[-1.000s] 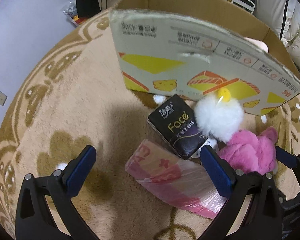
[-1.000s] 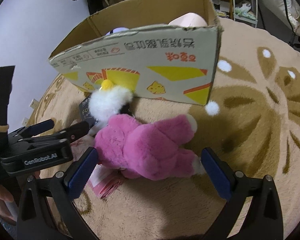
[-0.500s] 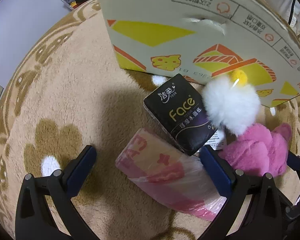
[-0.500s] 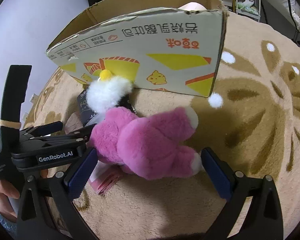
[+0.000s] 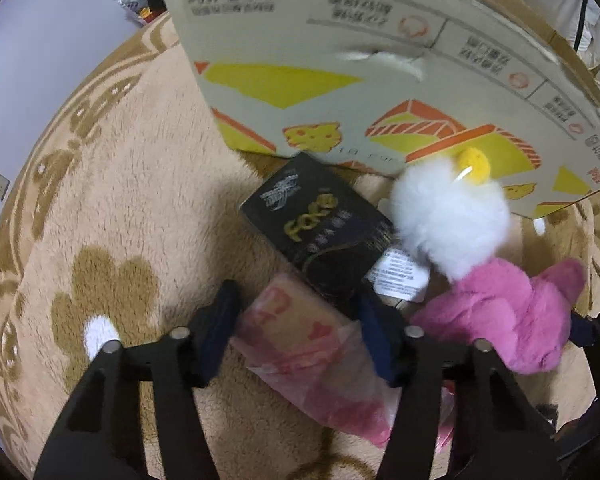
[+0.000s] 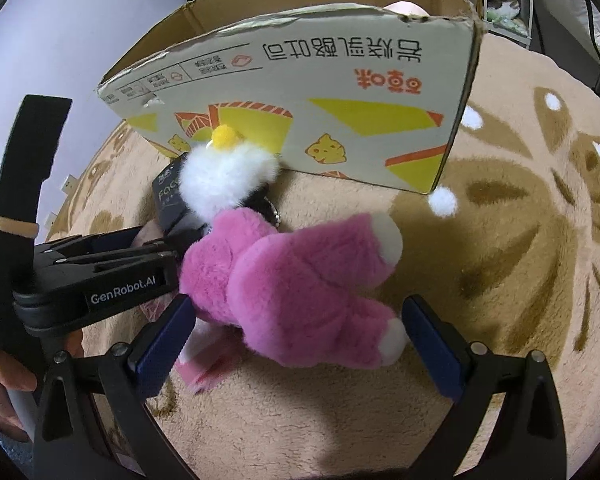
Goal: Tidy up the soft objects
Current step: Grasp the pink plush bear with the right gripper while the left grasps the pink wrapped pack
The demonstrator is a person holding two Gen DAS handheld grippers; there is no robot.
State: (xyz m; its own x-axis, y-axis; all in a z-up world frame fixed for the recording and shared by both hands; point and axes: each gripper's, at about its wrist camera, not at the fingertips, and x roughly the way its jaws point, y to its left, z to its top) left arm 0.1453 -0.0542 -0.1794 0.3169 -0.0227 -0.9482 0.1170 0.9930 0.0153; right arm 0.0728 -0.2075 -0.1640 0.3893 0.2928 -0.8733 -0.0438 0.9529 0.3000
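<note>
A pink tissue pack (image 5: 300,344) lies on the rug; my left gripper (image 5: 298,328) is shut on its near end. A black tissue pack (image 5: 320,232) leans just behind it. A white fluffy toy (image 5: 448,216) with a yellow tip and a pink plush toy (image 5: 504,312) lie to the right. In the right wrist view the pink plush (image 6: 300,280) lies between the open fingers of my right gripper (image 6: 296,332); the white toy (image 6: 228,176) is behind it. The left gripper (image 6: 100,276) reaches in from the left.
An open cardboard box (image 5: 380,80) stands on the tan patterned rug (image 5: 120,200) right behind the objects; in the right wrist view (image 6: 300,100) a pale pink thing shows inside it. Shelves and clutter stand at the back.
My left gripper has moved forward and closed from wide open onto the pink tissue pack. My right gripper has moved slightly closer to the pink plush and stays open.
</note>
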